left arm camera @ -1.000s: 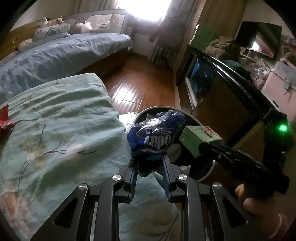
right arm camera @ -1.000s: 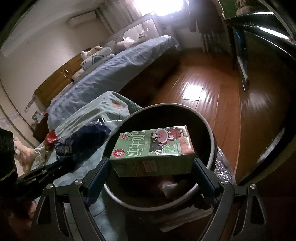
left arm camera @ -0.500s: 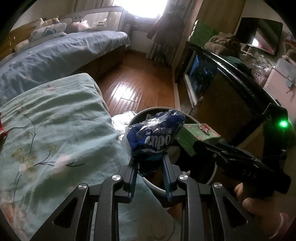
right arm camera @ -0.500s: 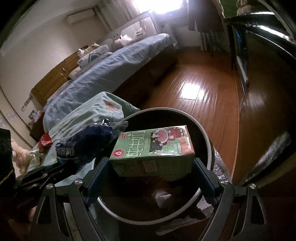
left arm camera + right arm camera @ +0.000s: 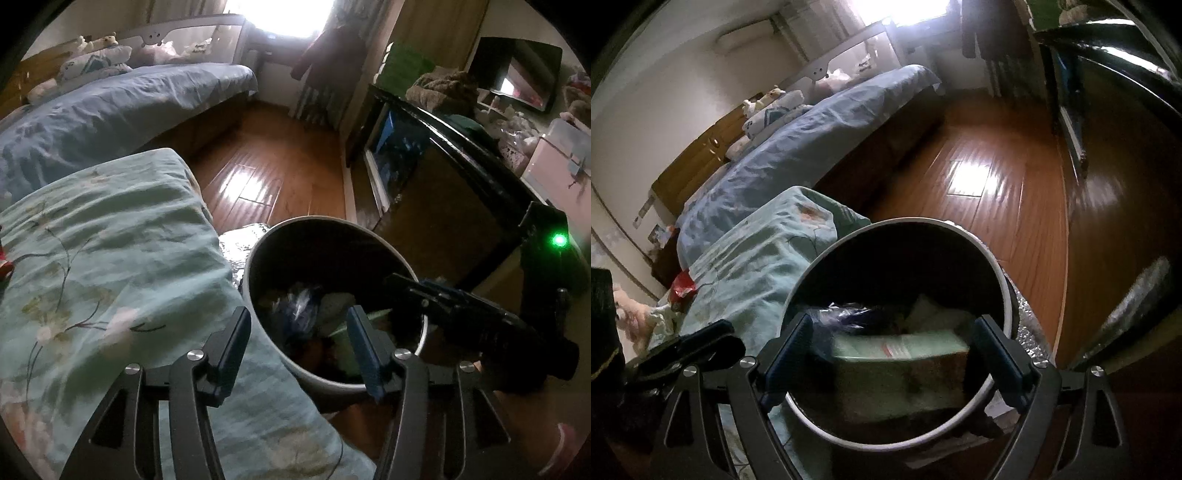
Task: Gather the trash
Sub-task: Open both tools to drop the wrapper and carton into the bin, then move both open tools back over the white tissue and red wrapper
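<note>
A: Start from the left. What's still out?

B: A red wrapper (image 5: 681,288) lies on the green bedspread (image 5: 110,258), well apart from the bin (image 5: 334,382). I'd judge it light, crinkly and slippery, so pinch a bunched fold rather than a flat edge.

A: And the left tool (image 5: 295,334)?

B: Its jaws are opening with nothing between them. The blue snack bag (image 5: 297,310) sits down inside the bin.

A: The right tool (image 5: 892,345)?

B: Spread wide over the bin and empty. The green milk carton (image 5: 899,345) lies blurred below it, apparently free of both pads. Stiff-sided, probably nearly weightless.
</note>
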{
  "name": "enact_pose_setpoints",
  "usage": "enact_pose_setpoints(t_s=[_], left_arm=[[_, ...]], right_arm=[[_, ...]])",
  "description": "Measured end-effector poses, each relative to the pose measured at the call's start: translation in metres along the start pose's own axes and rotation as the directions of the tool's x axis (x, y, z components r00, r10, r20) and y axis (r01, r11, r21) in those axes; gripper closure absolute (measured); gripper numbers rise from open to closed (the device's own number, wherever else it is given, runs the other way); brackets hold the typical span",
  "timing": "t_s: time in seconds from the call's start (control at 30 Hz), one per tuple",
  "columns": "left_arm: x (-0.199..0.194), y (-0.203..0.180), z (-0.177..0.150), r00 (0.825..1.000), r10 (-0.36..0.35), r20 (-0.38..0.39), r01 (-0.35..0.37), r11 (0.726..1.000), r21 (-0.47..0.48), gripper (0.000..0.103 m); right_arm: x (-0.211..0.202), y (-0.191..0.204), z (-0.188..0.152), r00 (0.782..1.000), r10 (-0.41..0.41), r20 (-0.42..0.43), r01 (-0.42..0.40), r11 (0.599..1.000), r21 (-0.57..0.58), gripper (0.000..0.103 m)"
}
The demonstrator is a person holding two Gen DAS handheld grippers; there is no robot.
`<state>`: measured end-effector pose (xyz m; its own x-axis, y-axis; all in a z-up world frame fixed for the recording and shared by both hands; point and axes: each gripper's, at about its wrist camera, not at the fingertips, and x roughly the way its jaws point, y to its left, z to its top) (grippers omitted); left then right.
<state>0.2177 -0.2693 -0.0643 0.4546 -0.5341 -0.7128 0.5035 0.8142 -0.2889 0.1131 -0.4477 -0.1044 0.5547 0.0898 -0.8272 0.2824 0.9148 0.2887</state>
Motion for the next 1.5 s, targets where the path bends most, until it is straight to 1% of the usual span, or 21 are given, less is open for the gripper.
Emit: enact_pose_setpoints(t_s=[0.17, 0.27, 0.43, 0.57, 0.73, 1.0, 1.27, 1.4, 1.5], left_arm=[[-0.019, 0.013, -0.014, 1.0, 0.014, 0.012, -0.014, 1.0, -0.024, 0.049], [-0.035, 0.024, -0.024, 0.999, 0.035, 0.031, -0.034, 0.998, -0.048, 0.049], [-0.069, 0.051, -0.041, 0.991, 0.103, 0.081, -0.094, 0.99, -0.109, 0.048], [-0.097, 0.075, -0.058, 0.984, 0.144, 0.108, -0.125, 0.979, -0.163, 0.048], [-0.13, 0.105, -0.079, 0.966, 0.227, 0.127, -0.197, 0.956, -0.216, 0.047], [-0.172, 0.151, -0.107, 0.943, 0.308, 0.127, -0.252, 0.909, -0.333, 0.047], [-0.198, 0.185, -0.124, 0.924, 0.36, 0.124, -0.283, 0.868, -0.408, 0.046], [-0.203, 0.203, -0.127, 0.917, 0.377, 0.127, -0.288, 0.849, -0.443, 0.046], [-0.203, 0.213, -0.125, 0.914, 0.387, 0.123, -0.295, 0.842, -0.452, 0.046]], right_arm=[[-0.007, 0.011, -0.004, 0.999, 0.04, 0.015, -0.041, 0.999, 0.009, 0.013], [-0.01, 0.024, -0.008, 0.996, 0.084, 0.02, -0.084, 0.996, 0.013, 0.013], [-0.011, 0.054, -0.015, 0.989, 0.149, 0.023, -0.149, 0.989, -0.019, 0.013], [-0.003, 0.082, -0.021, 0.98, 0.197, 0.002, -0.197, 0.979, -0.048, 0.013], [0.01, 0.115, -0.031, 0.969, 0.245, -0.033, -0.246, 0.966, -0.082, 0.013], [0.033, 0.174, -0.049, 0.951, 0.29, -0.111, -0.305, 0.939, -0.16, 0.013], [0.055, 0.218, -0.059, 0.932, 0.322, -0.167, -0.353, 0.911, -0.212, 0.012], [0.072, 0.237, -0.059, 0.922, 0.329, -0.204, -0.371, 0.9, -0.229, 0.012], [0.082, 0.247, -0.057, 0.914, 0.339, -0.22, -0.386, 0.895, -0.225, 0.012]])
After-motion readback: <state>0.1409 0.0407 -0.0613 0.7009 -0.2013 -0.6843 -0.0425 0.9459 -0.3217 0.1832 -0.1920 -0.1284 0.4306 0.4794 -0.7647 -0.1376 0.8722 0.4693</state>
